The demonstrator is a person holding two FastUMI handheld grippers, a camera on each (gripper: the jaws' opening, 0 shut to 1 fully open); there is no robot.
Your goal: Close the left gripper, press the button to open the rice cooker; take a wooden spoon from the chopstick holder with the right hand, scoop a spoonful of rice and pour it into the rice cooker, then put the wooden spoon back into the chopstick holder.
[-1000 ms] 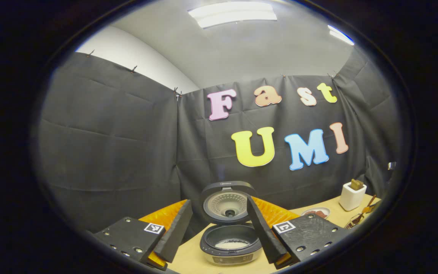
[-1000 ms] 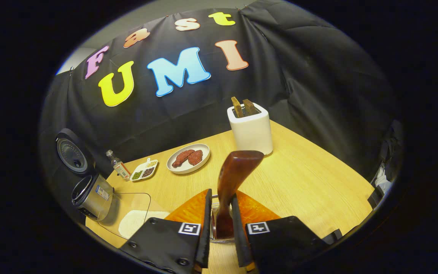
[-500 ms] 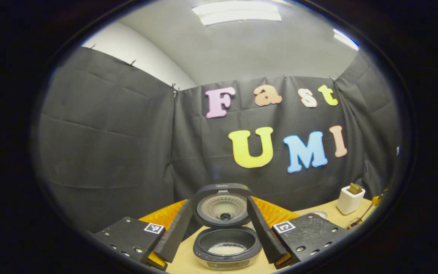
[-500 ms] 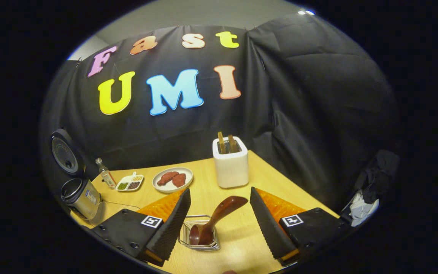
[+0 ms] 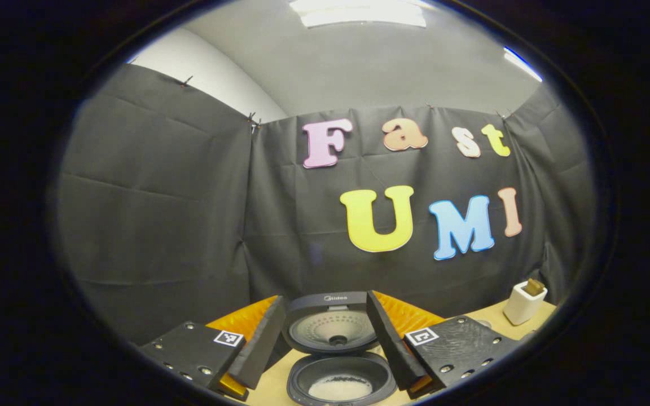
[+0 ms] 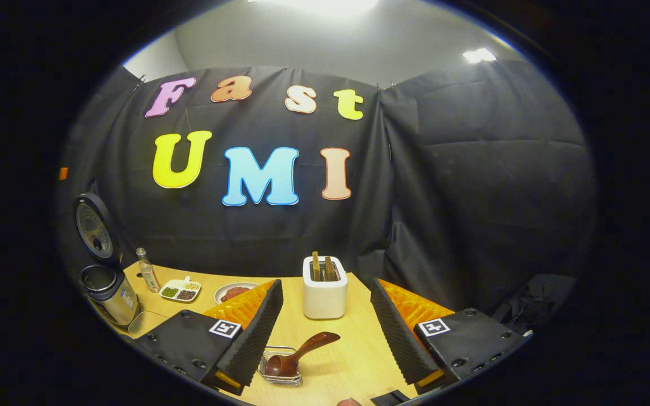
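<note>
Rice cooker (image 5: pixel 339 361) lid is open, rice inside. Wooden spoon (image 6: pixel 297 355) rests in the chopstick holder (image 6: pixel 281 374). Both grippers, left (image 5: pixel 325 344) and right (image 6: pixel 325 332), have fingers spread wide, holding nothing; the task appears complete.

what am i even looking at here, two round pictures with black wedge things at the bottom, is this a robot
No robot: a person holds a two-finger gripper in each hand, and a fisheye camera rides on each, looking forward along its fingers. The wedges are those fingers.

The left gripper view shows the left gripper, jaws open, facing a rice cooker with its lid up and rice inside.

The right gripper view shows the right gripper, jaws open and holding nothing. Below it, on the wooden table, a wooden spoon sits in a wire chopstick holder. Farther back stand a white toaster, a plate of food, a small divided dish, a bottle and the rice cooker at far left.
</note>
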